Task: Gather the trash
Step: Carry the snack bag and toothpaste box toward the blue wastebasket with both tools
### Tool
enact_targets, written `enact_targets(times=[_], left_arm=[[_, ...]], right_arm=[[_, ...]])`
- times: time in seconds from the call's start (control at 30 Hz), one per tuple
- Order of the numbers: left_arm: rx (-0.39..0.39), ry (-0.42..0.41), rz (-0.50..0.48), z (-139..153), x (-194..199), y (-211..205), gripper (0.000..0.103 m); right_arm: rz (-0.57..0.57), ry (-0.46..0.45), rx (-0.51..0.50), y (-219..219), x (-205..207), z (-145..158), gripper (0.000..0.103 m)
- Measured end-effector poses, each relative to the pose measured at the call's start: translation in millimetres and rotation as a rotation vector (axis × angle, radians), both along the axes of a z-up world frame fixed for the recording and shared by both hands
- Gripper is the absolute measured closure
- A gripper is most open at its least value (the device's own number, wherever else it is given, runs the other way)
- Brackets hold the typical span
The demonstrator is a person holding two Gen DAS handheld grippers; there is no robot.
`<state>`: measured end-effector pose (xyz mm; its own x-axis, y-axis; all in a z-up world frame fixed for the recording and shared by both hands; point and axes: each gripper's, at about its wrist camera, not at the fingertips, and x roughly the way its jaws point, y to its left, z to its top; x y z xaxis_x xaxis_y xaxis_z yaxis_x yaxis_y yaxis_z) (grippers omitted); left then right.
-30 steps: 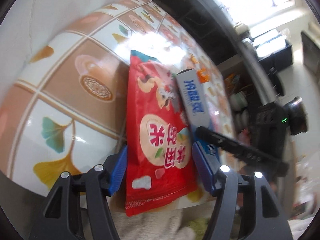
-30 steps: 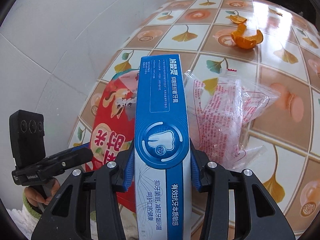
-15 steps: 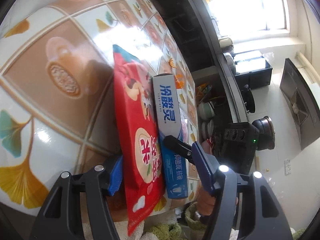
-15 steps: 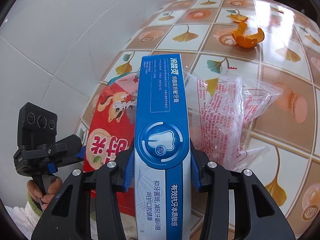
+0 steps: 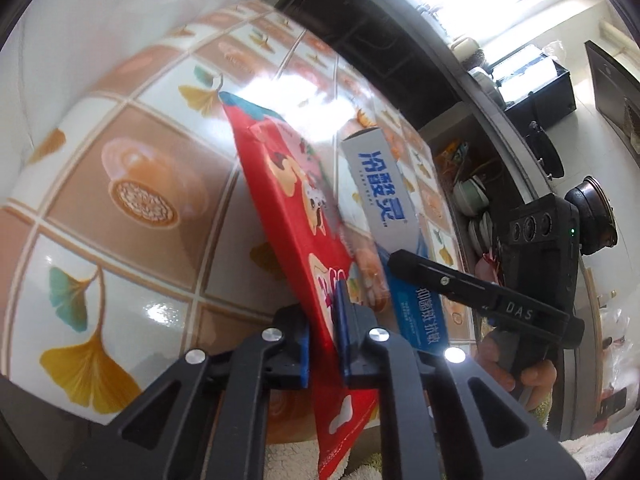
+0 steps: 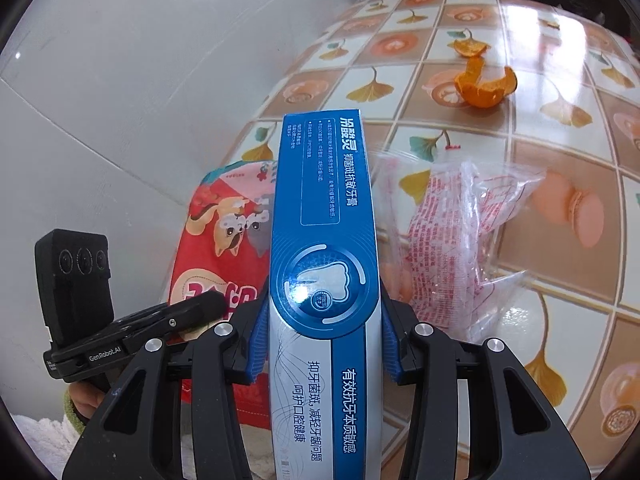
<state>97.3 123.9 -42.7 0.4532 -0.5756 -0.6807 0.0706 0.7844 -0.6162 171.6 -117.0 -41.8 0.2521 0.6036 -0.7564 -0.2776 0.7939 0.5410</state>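
Red foil snack bag (image 5: 296, 216) is what we've got in the left gripper (image 5: 326, 340): its jaws have just been closing and now pinch the bag's lower end thin, edge-on, with the long axis running up and away from the fingers over the tiled tablecloth (image 5: 132, 248). The right gripper (image 6: 322, 344) is clamped mid-width on a blue toothpaste box (image 6: 324, 240), which also points lengthwise straight out from the fingers. So both hands look full. The clear plastic wrapper (image 6: 452, 236) lies on the table just right of the box, nearest our right hand; the orange peel (image 6: 484, 88) sits farther back. The left view is blurry, so we can't swear the bag is fully off the table.
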Motion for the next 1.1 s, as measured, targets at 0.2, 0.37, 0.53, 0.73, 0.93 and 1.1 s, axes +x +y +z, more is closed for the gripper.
enact_targets(times=[0.2, 0.37, 0.53, 0.73, 0.93, 1.1], left_arm=[[0.016, -0.052, 0.01, 21.9, -11.8, 4.4, 0.094], [0.026, -0.117, 0.034, 44.6, -24.1, 12.6, 0.095], [0.029, -0.177, 0.049, 65.2, -33.1, 12.9, 0.095], [0.024, -0.226, 0.045, 83.2, -38.7, 8.8, 0.095], [0.021, -0.28, 0.005, 102.2, -35.7, -9.9, 0.095], [-0.004, -0.323, -0.096, 117.7, -22.2, -48.0, 0.095]], right_arm=[[-0.022, -0.038, 0.051, -13.4, -6.2, 22.2, 0.06], [-0.037, -0.057, 0.098, -24.8, -14.3, 36.6, 0.06], [-0.047, -0.083, 0.127, -34.5, -23.7, 50.8, 0.06], [-0.063, -0.115, 0.154, -47.6, -35.3, 65.4, 0.06], [-0.108, -0.15, 0.186, -72.5, -46.7, 76.7, 0.06], [-0.189, -0.17, 0.197, -108.7, -63.8, 83.2, 0.06]])
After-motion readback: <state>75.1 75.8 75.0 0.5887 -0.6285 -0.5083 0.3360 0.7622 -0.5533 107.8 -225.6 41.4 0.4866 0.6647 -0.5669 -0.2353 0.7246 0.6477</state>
